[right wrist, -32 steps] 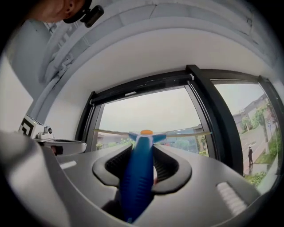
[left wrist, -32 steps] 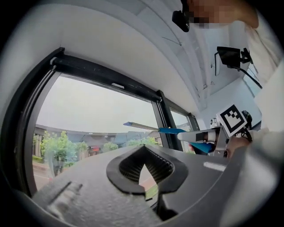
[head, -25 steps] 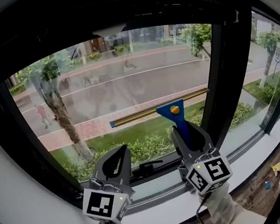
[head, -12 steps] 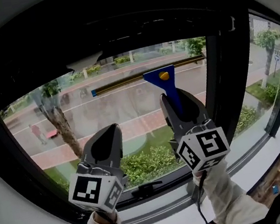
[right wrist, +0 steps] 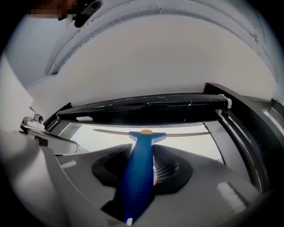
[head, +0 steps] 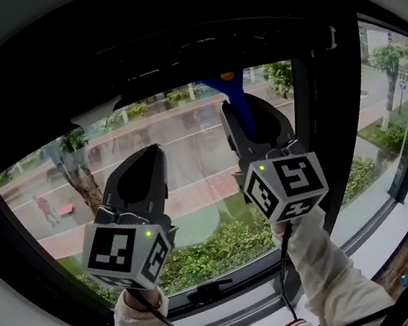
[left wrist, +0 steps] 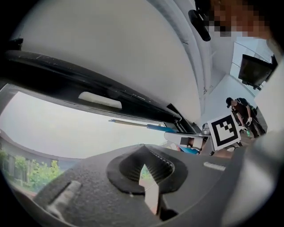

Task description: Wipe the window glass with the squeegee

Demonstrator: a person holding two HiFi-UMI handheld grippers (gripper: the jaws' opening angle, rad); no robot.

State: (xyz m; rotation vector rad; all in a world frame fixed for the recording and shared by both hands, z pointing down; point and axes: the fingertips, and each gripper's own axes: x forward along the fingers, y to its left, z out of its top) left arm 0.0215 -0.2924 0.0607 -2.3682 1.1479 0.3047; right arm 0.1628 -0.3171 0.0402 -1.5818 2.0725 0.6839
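Observation:
A squeegee with a blue handle [right wrist: 141,173] and a thin pale blade [right wrist: 177,133] is clamped in my right gripper [right wrist: 146,166], which is shut on the handle. In the head view the right gripper [head: 248,112] is raised high against the window glass [head: 181,162]. Only the squeegee's blue neck [head: 227,79] shows there; the dark upper frame hides its blade. The blade lies level along the top edge of the glass [right wrist: 191,144]. My left gripper [head: 145,164] hangs beside it to the left, shut and holding nothing. From the left gripper [left wrist: 144,167], the squeegee [left wrist: 148,126] shows at the pane's top.
A black window frame [head: 168,40] runs overhead, with a dark upright post [head: 329,122] just right of the right gripper. A latch handle [head: 210,289] sits on the lower frame above the white sill [head: 238,321]. A person [left wrist: 237,108] stands in the room behind.
Both grippers have risen. The squeegee has travelled up the pane from mid-height to its top edge, and its blade is now hidden in the head view.

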